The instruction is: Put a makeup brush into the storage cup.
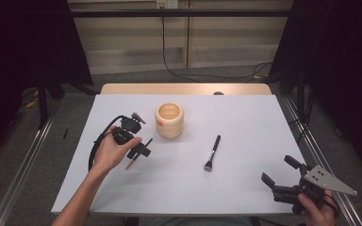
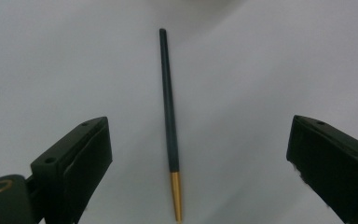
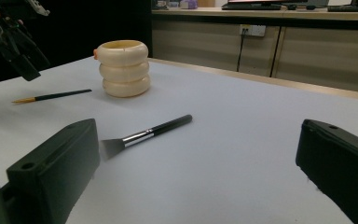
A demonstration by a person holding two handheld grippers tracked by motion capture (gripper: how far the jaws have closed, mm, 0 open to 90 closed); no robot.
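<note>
Cream ribbed holder (image 1: 169, 120), inside hidden

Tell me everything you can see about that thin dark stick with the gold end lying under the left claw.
The thin brush is a slender stick with a long, dark matte handle and a shiny gold section at one end; its tip runs out of the left gripper view. It lies flat on the pale table, dark end toward the cream ribbed cup but apart from it. The left claw hovers above it, jaws spread wide on either side, touching nothing.
</note>
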